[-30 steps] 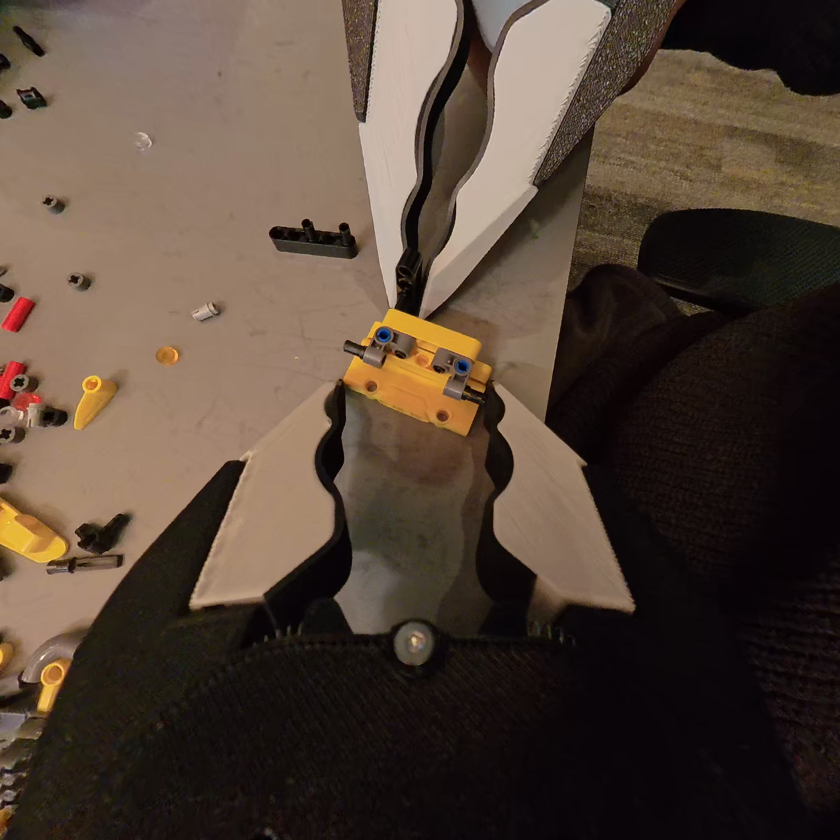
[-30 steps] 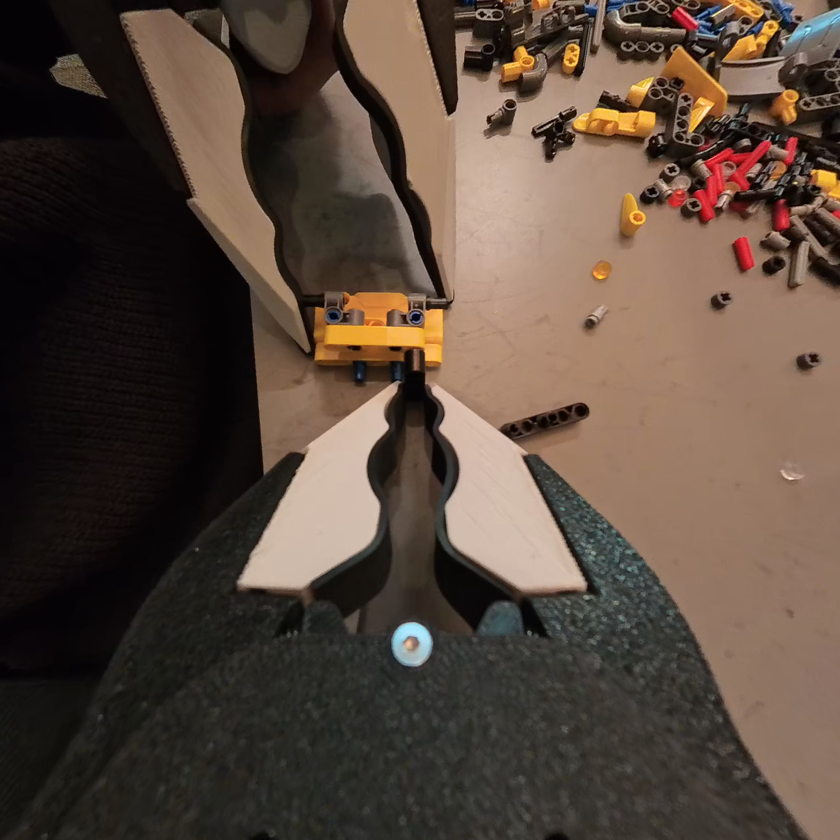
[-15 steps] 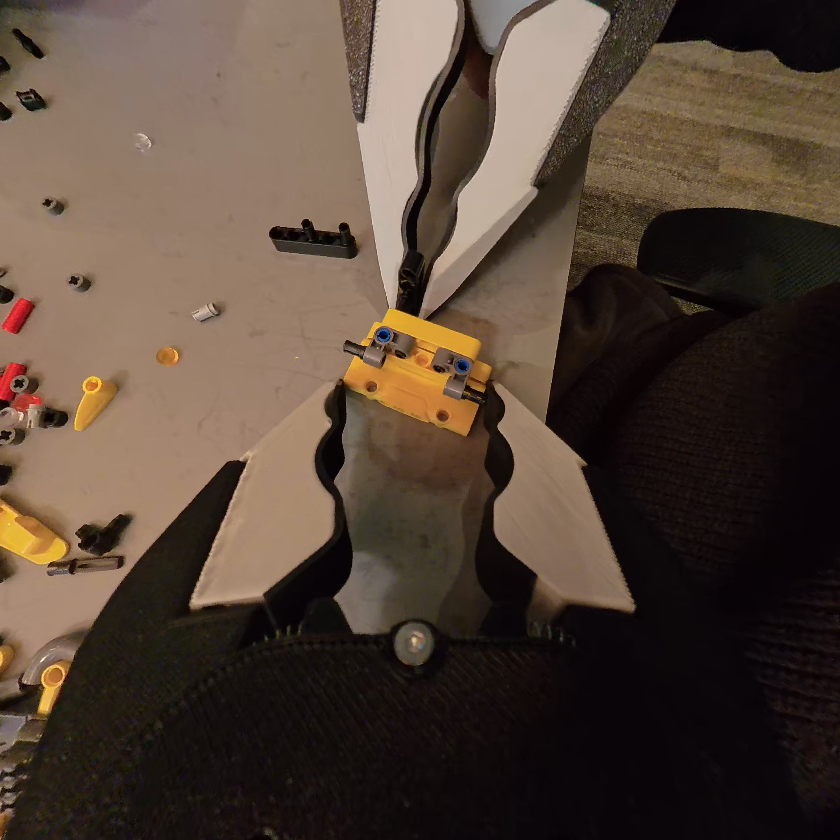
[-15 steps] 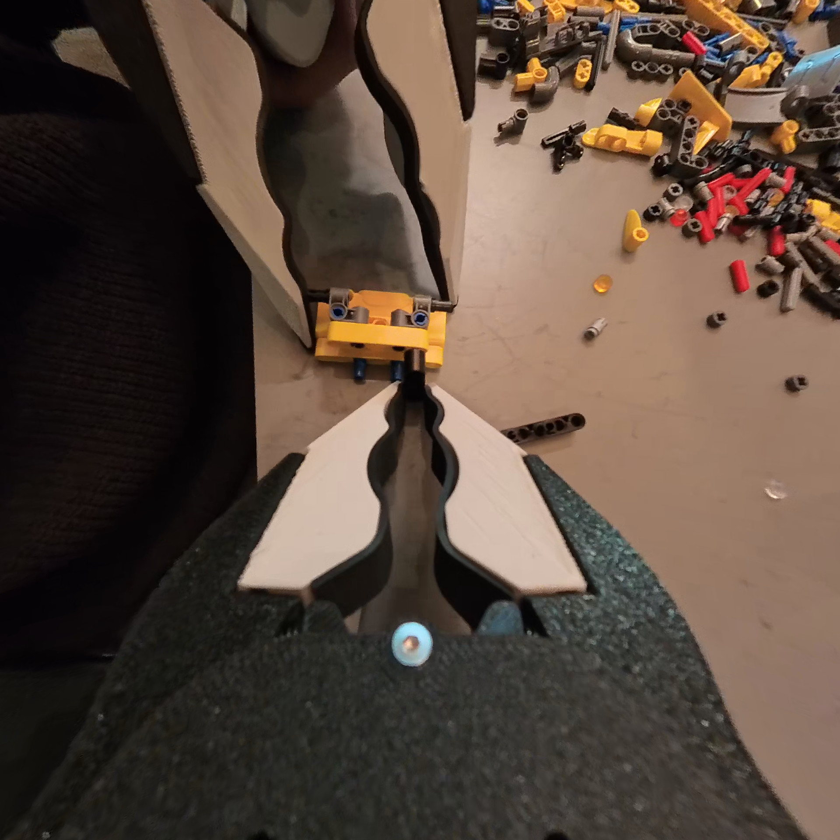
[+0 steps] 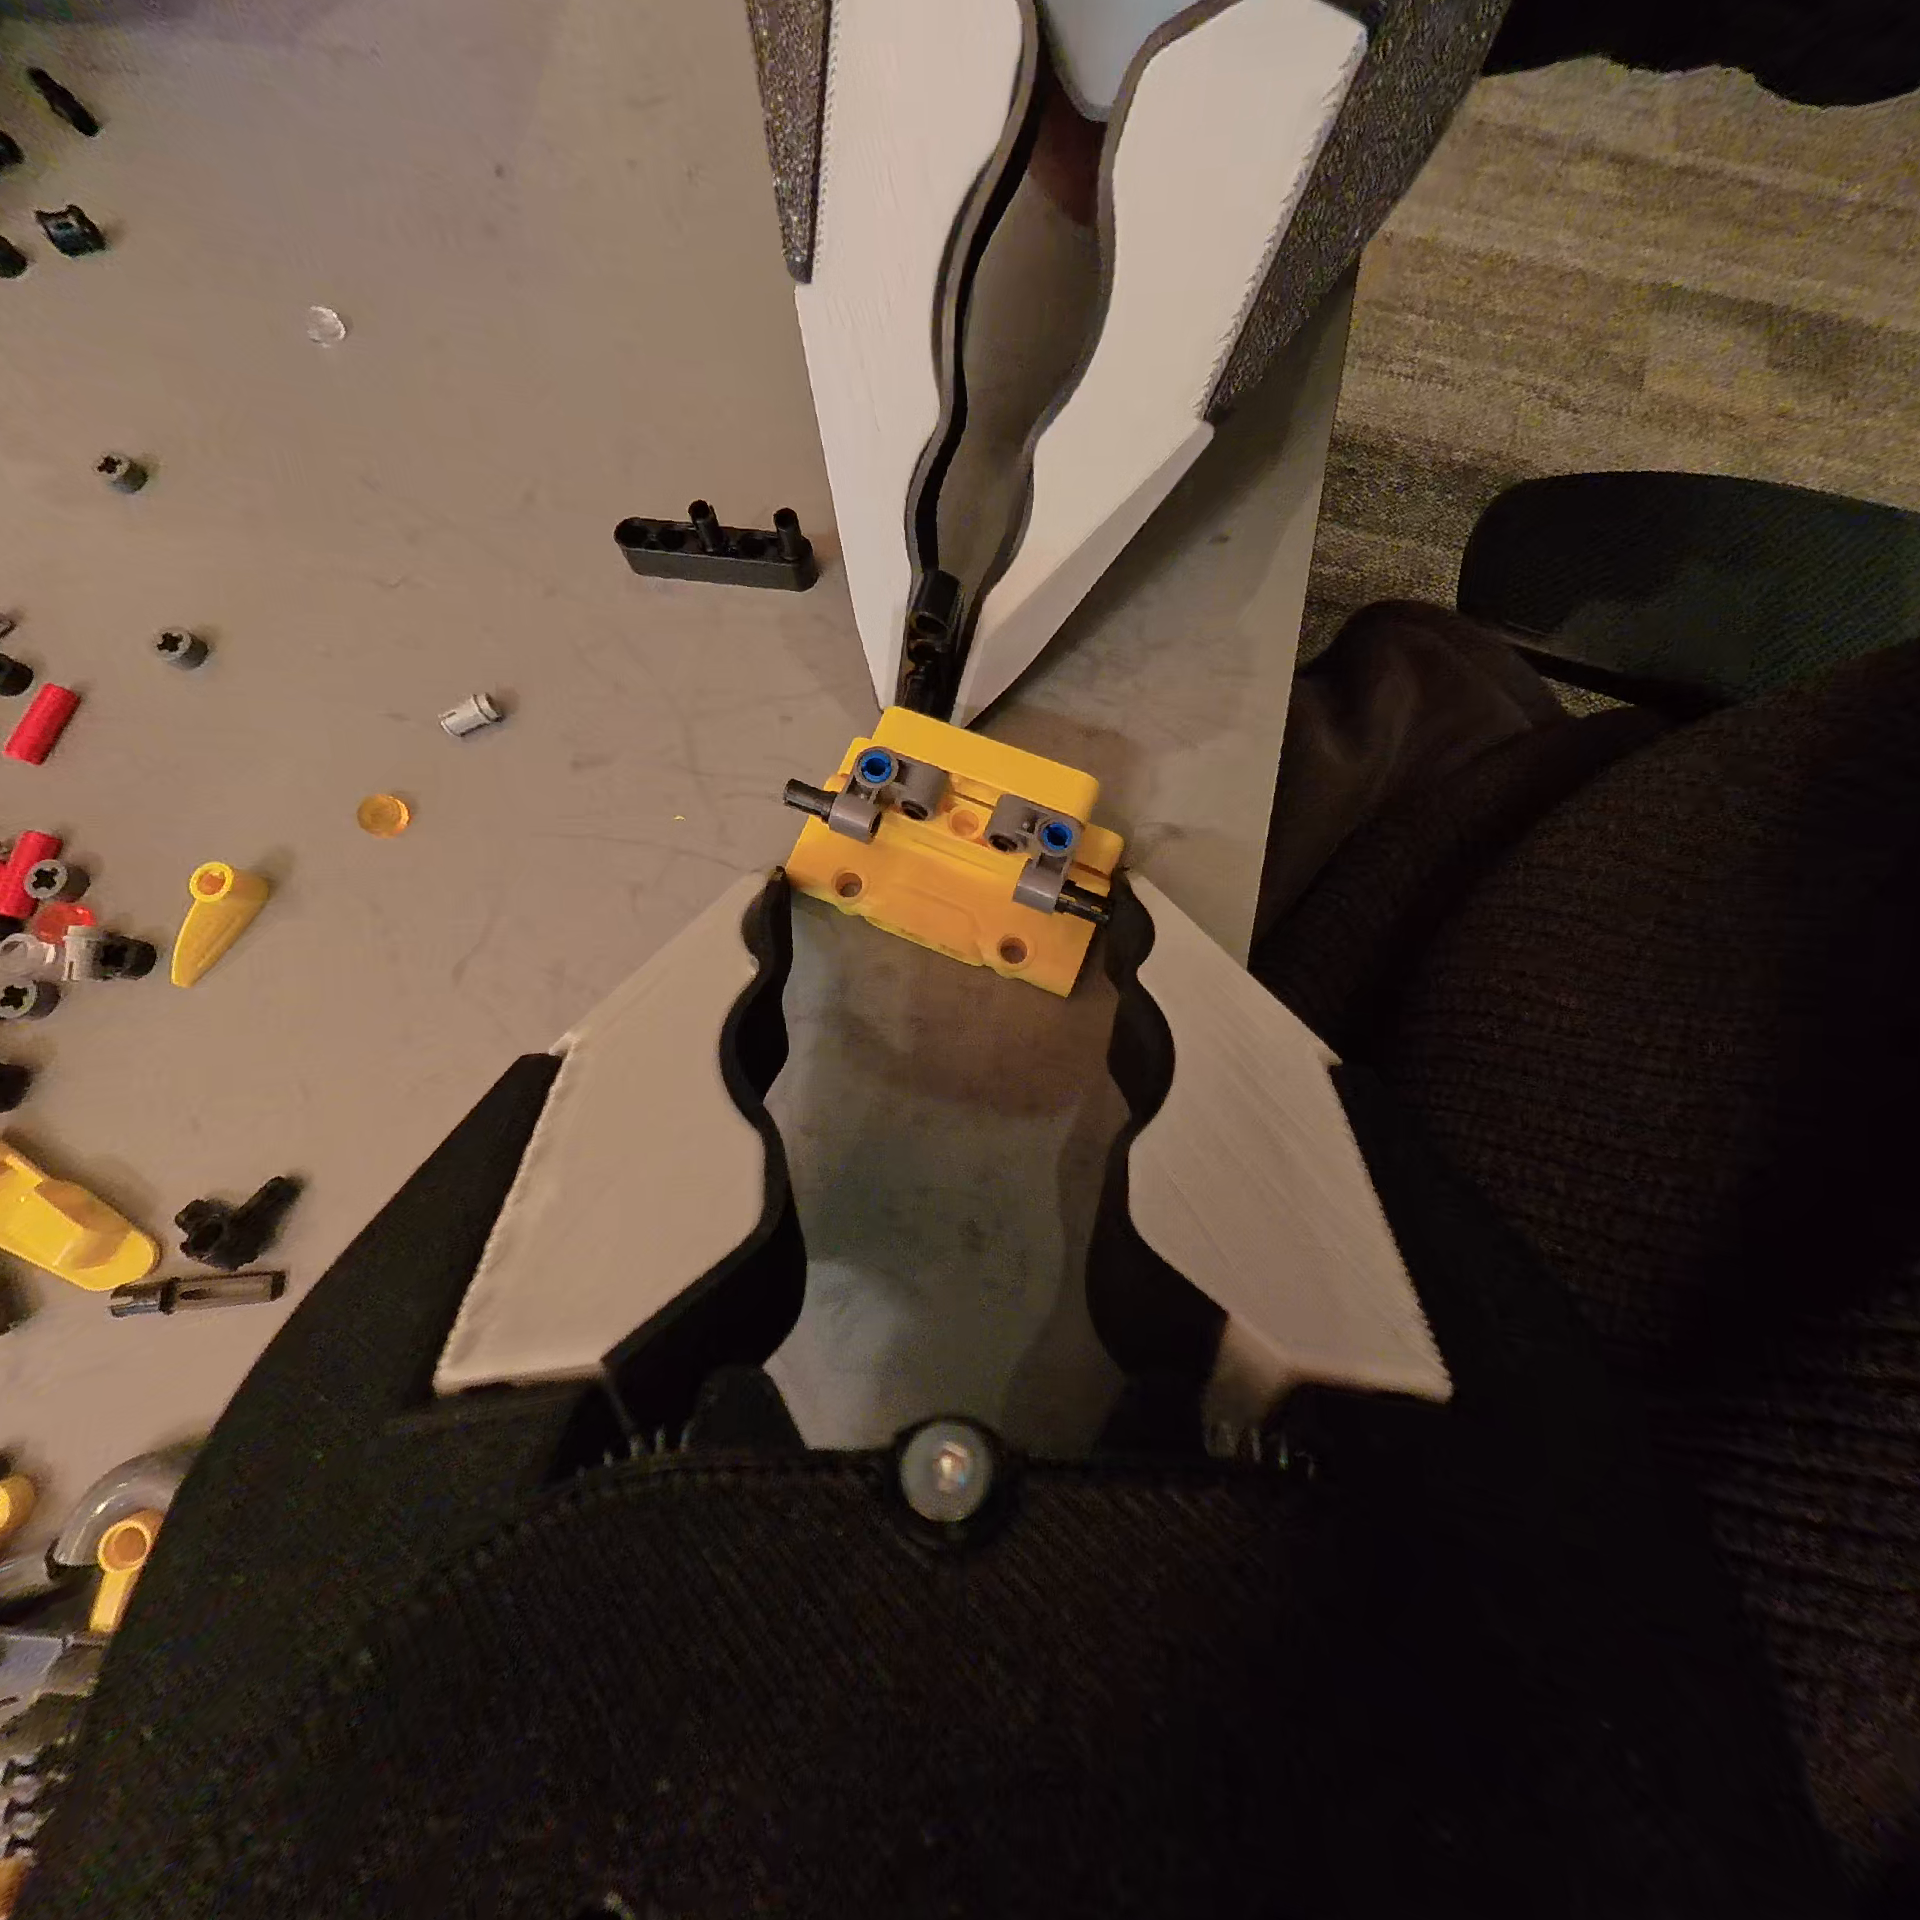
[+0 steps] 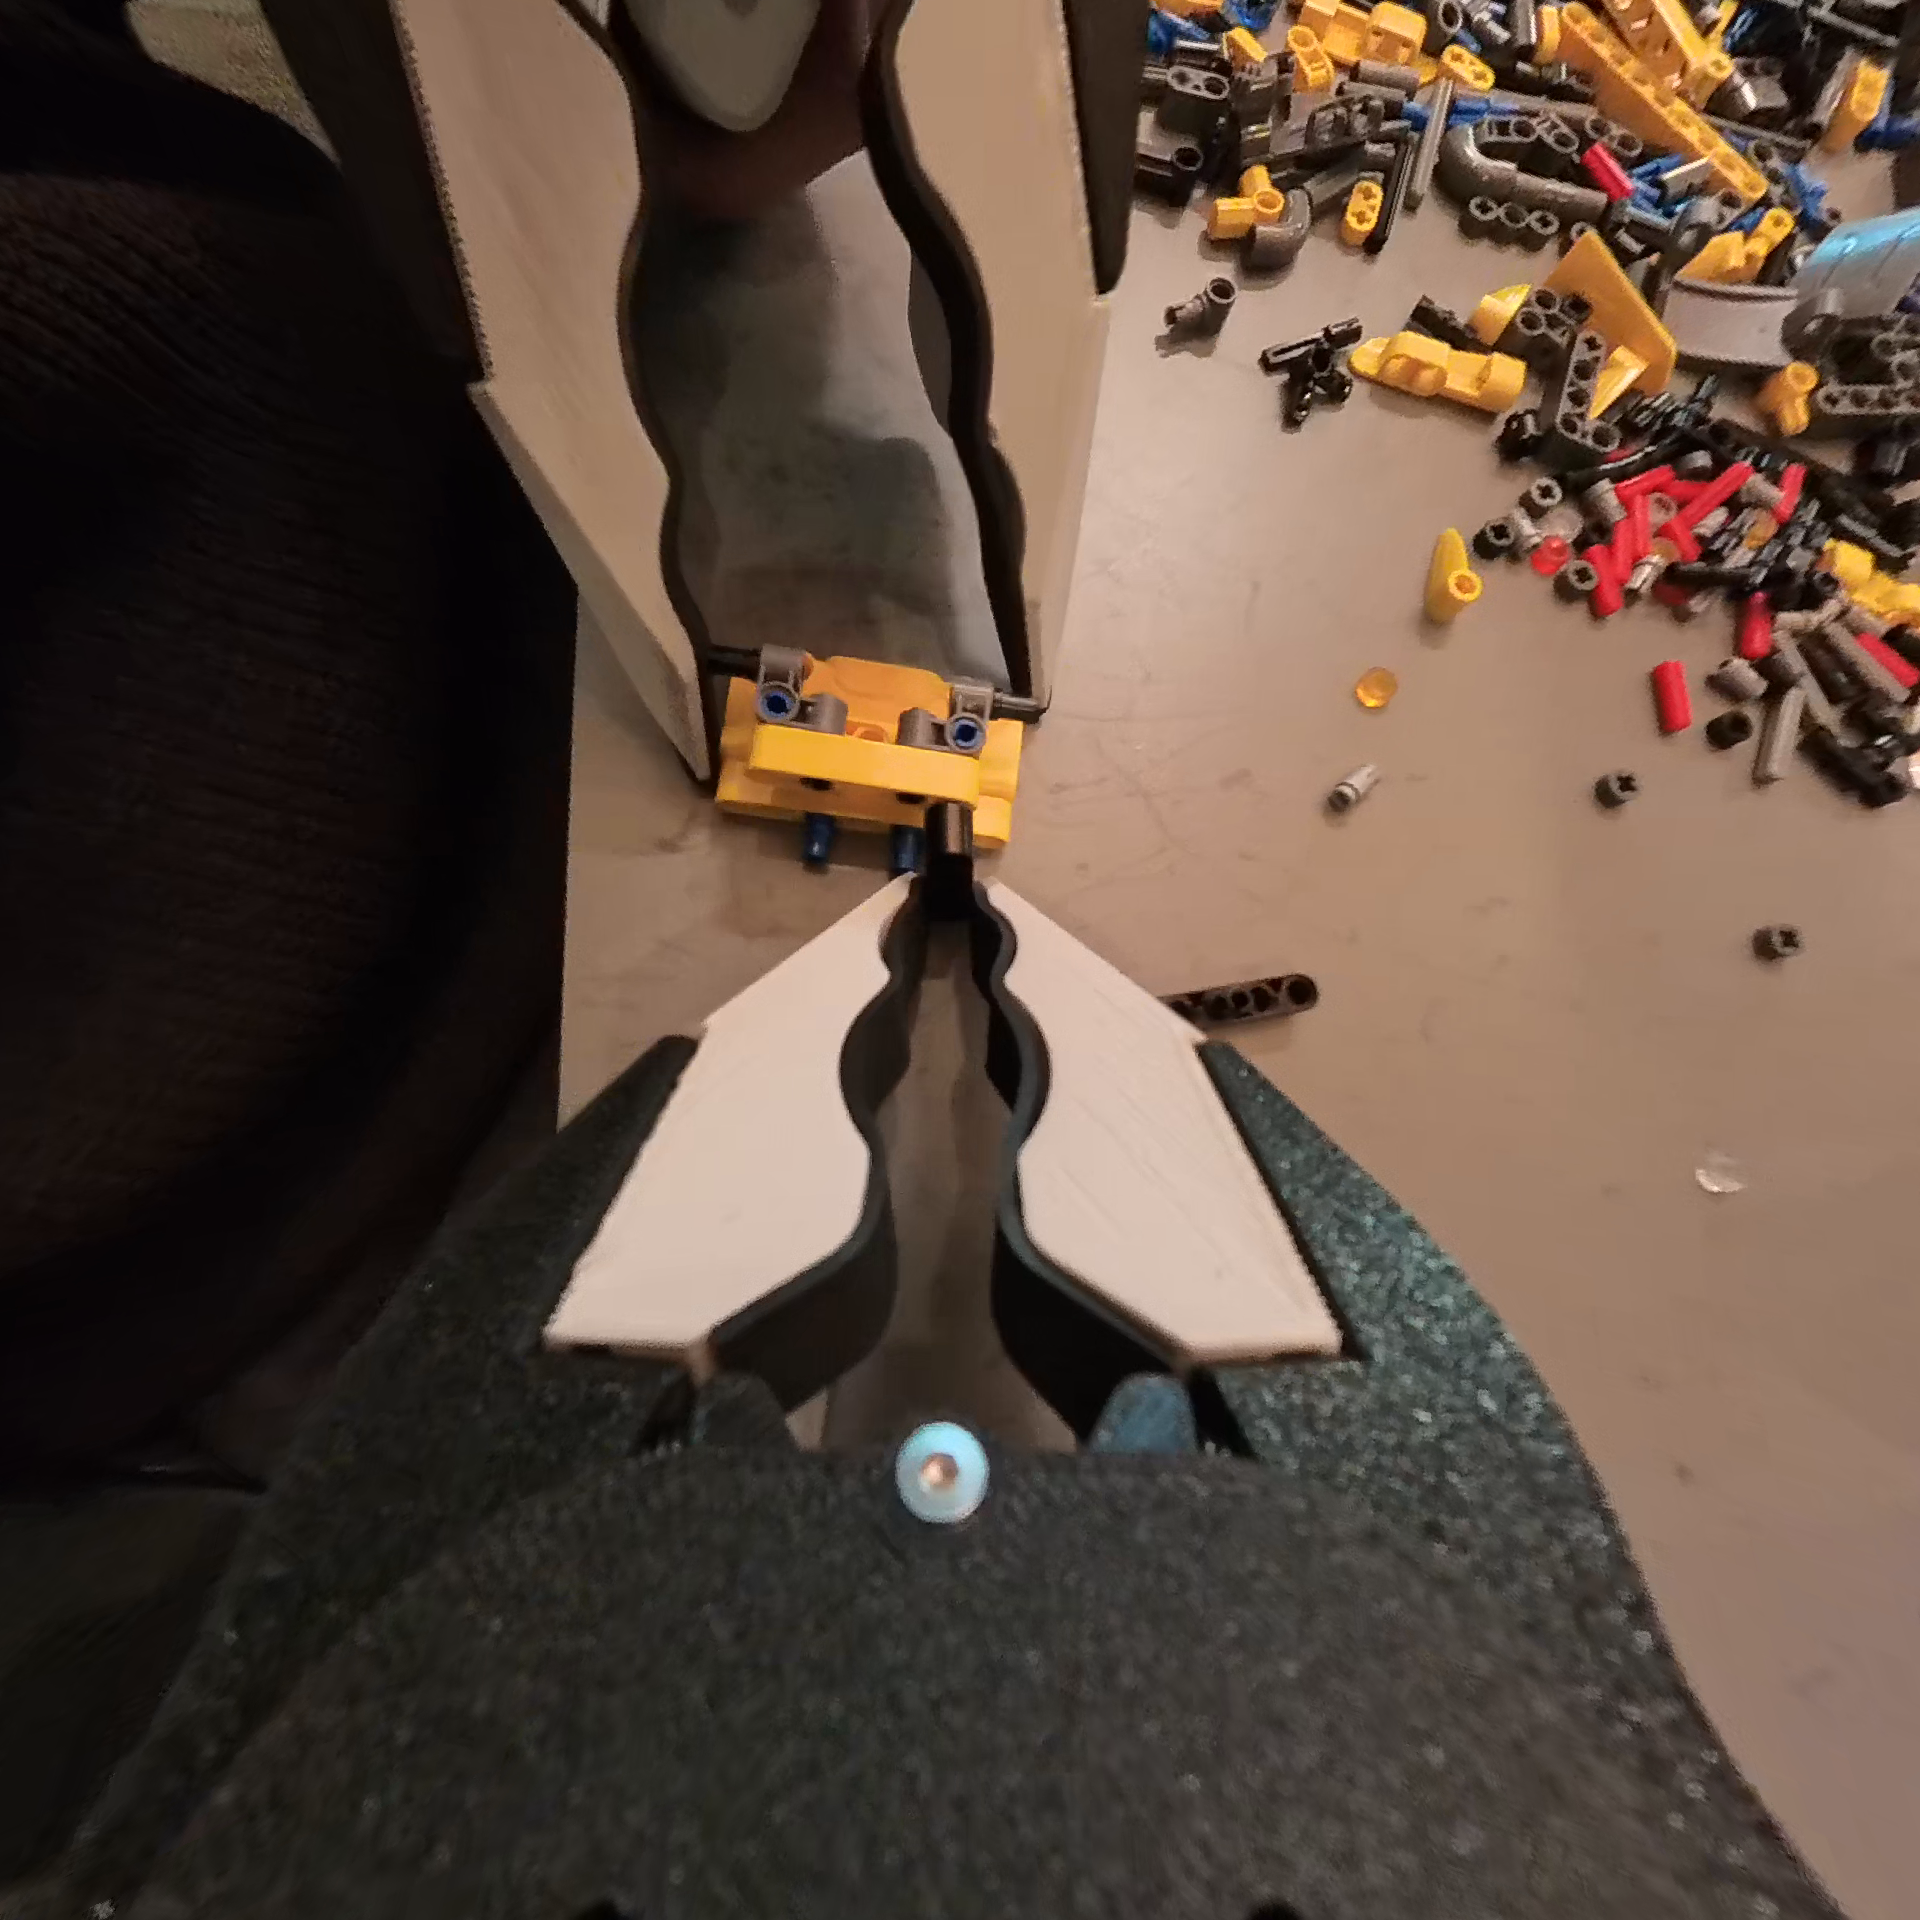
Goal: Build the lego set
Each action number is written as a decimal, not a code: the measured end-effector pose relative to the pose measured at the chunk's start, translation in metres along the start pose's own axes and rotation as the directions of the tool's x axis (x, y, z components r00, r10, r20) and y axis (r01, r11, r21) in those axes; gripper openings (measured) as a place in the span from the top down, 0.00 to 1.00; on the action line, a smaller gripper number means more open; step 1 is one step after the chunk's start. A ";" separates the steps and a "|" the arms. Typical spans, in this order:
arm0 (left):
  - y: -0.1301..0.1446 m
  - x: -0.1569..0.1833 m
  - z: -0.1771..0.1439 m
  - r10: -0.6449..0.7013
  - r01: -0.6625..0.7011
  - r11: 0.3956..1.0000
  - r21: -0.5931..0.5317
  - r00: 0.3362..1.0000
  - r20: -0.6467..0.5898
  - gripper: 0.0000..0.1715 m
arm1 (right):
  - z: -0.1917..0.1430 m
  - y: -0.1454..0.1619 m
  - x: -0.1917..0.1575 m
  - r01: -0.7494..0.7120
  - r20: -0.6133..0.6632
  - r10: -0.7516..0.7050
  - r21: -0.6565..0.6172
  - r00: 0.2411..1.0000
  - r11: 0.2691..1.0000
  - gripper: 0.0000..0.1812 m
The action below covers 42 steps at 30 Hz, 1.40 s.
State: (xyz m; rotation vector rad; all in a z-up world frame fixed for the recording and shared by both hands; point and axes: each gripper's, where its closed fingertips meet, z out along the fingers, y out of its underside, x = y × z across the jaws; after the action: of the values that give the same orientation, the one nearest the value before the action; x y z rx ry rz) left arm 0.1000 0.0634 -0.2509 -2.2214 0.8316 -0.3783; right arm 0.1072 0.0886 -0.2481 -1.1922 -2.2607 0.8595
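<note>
My left gripper (image 5: 948, 906) is shut on a yellow block (image 5: 951, 883), gripping it by its two short ends just above the grey table (image 5: 520, 520). The block carries two grey connectors with blue pins on top and black pins at its ends. My right gripper (image 6: 940, 885) is shut on a small black connector piece (image 6: 948, 840), whose tip touches the block's (image 6: 862, 771) near side at its right end. In the left wrist view the right gripper (image 5: 930, 698) comes from the top with the black piece (image 5: 930, 623). In the right wrist view the left gripper (image 6: 868, 717) comes from the top.
A black beam with pins (image 5: 717, 545) lies just left of the right gripper. A big pile of yellow, red, grey and black bricks (image 6: 1662, 312) fills the table's far side. Loose small parts (image 5: 208, 920) are scattered about. The table edge, a person's dark knit clothing (image 5: 1610, 1039) and a chair (image 5: 1704, 561) are close by.
The right gripper has shifted slightly while the black piece stays against the yellow block. The left gripper and the block have hardly moved.
</note>
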 end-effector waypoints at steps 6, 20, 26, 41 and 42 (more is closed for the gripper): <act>0.000 0.000 0.000 0.000 0.000 1.000 0.000 1.000 -0.001 0.65 | 0.000 0.000 0.000 0.046 -0.030 -0.046 -0.006 0.998 0.999 0.97; 0.000 0.000 0.000 0.008 -0.008 1.000 -0.001 1.000 0.007 0.65 | 0.001 0.000 -0.001 -0.210 0.067 0.210 -0.005 0.975 0.978 0.97; 0.000 0.000 0.000 0.008 -0.008 1.000 -0.001 1.000 0.008 0.65 | 0.001 -0.001 0.000 -0.149 0.030 0.150 -0.050 0.988 0.988 0.97; -0.001 0.000 0.001 -0.003 0.003 1.000 0.002 1.000 0.011 0.66 | 0.002 -0.001 0.000 -0.117 0.062 0.126 -0.137 0.990 0.984 0.97; -0.001 0.000 0.001 -0.004 0.003 1.000 0.002 1.000 0.011 0.66 | 0.002 -0.001 0.000 -0.104 0.059 0.114 -0.145 0.992 0.984 0.97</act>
State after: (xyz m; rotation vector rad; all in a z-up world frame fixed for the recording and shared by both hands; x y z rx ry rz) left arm 0.1007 0.0641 -0.2510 -2.2217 0.8212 -0.3677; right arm 0.1056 0.0871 -0.2490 -1.3807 -2.3625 0.8013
